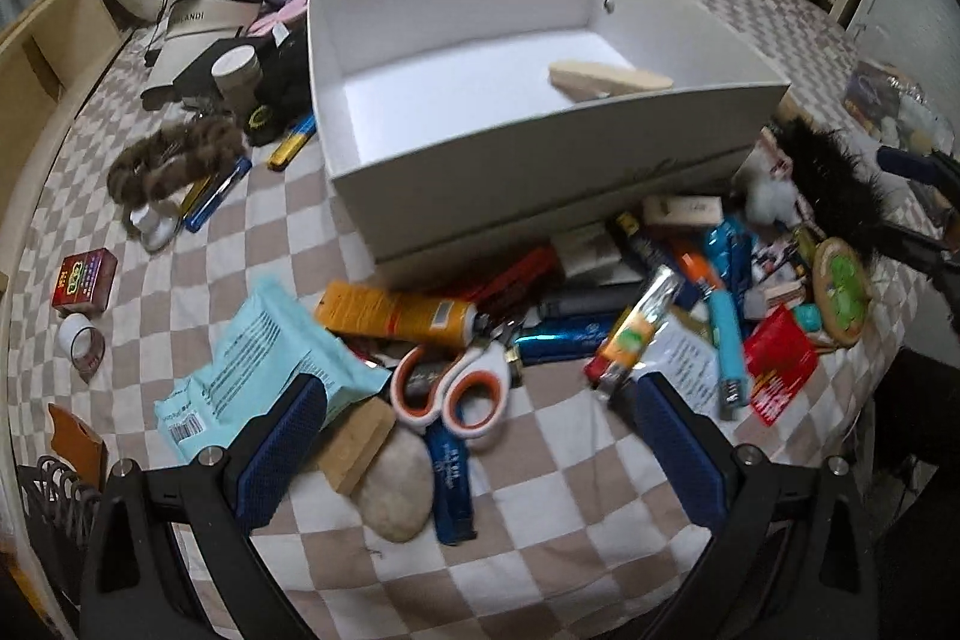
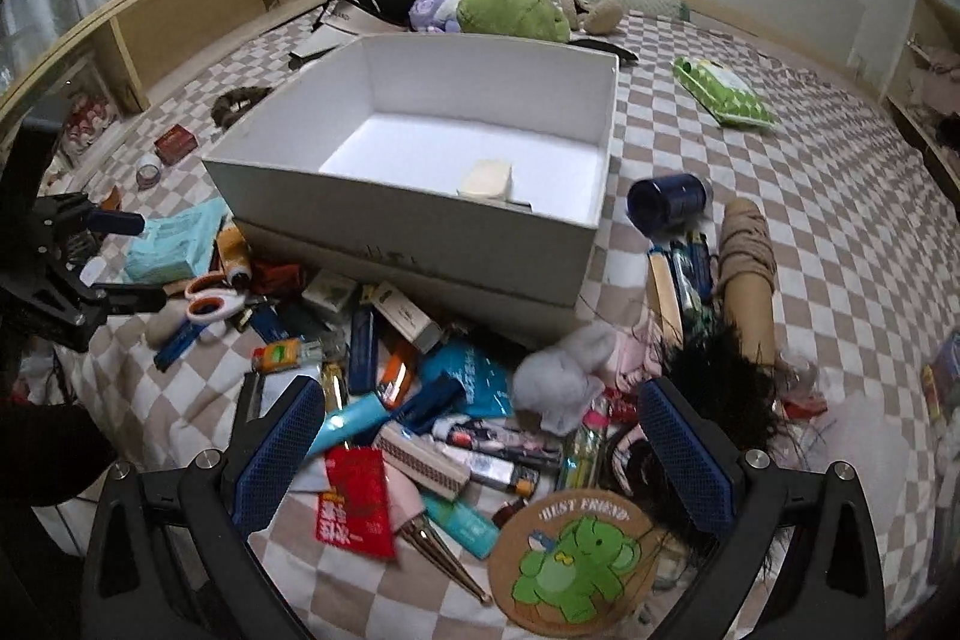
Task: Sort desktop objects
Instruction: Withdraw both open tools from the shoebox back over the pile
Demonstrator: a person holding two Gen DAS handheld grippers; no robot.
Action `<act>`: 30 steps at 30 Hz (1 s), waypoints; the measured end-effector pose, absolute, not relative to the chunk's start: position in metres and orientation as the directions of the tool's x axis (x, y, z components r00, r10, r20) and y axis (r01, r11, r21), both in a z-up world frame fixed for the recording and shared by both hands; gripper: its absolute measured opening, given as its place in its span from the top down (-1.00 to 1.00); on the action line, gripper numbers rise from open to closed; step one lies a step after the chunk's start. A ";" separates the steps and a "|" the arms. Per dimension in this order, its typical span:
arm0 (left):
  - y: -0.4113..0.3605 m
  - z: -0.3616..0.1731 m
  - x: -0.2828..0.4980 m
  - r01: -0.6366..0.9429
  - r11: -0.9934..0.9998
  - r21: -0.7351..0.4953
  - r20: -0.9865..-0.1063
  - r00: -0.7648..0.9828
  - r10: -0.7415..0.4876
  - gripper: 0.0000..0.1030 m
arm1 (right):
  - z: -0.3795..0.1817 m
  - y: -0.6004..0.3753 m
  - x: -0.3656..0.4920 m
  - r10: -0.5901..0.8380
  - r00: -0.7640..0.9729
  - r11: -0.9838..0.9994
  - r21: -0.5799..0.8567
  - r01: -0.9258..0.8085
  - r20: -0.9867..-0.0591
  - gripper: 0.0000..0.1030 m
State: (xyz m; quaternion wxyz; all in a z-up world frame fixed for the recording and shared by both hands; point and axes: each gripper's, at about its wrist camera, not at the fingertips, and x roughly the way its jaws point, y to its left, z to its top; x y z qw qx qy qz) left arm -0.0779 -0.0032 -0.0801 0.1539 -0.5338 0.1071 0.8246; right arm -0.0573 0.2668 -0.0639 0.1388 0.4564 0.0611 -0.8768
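A white box (image 1: 540, 172) stands on the checkered bedspread, holding one cream bar-shaped object (image 1: 606, 79); it also shows in the right wrist view (image 2: 420, 226) with the cream object (image 2: 487, 178). A pile of small items lies in front of it. My left gripper (image 1: 480, 436) is open and empty, hovering over orange-handled scissors (image 1: 450, 388), a beige stone (image 1: 396, 490) and a teal packet (image 1: 264, 358). My right gripper (image 2: 480, 442) is open and empty above a red packet (image 2: 357, 502), a round cork coaster (image 2: 576, 556), a grey plush (image 2: 558, 376) and pens.
An orange tube (image 1: 396, 313), blue lighters and black feathers (image 1: 840, 184) crowd the pile. A red box (image 1: 84, 280), tape roll (image 1: 81, 343) and fur item (image 1: 174, 160) lie left. Plush toys, a bag and a wooden bed frame (image 2: 180, 10) are behind. A navy jar (image 2: 666, 202) and yarn roll (image 2: 747, 268) lie right.
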 end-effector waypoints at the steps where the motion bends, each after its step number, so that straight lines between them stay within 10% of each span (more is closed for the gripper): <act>1: -0.004 -0.083 -0.079 -0.373 -0.928 0.012 -0.916 -0.377 0.140 -0.97 | -0.065 0.268 -0.055 -0.188 -0.540 -0.955 0.025 0.296 -0.821 -1.00; 11: 0.001 -0.119 -0.090 -0.472 -0.879 0.073 -0.949 -0.304 0.084 -0.18 | -0.073 0.293 -0.046 -0.194 -0.513 -0.968 0.077 0.240 -0.836 -1.00; 19: 0.005 -0.133 -0.098 -0.482 -0.870 0.101 -0.958 -0.282 0.045 -0.07 | -0.080 0.313 -0.043 -0.206 -0.491 -0.973 0.124 0.195 -0.847 -1.00; 30: 0.017 -0.151 -0.080 -0.575 -0.807 0.135 -0.971 -0.239 0.007 0.58 | -0.085 0.320 -0.036 -0.212 -0.473 -0.970 0.128 0.205 -0.855 -1.00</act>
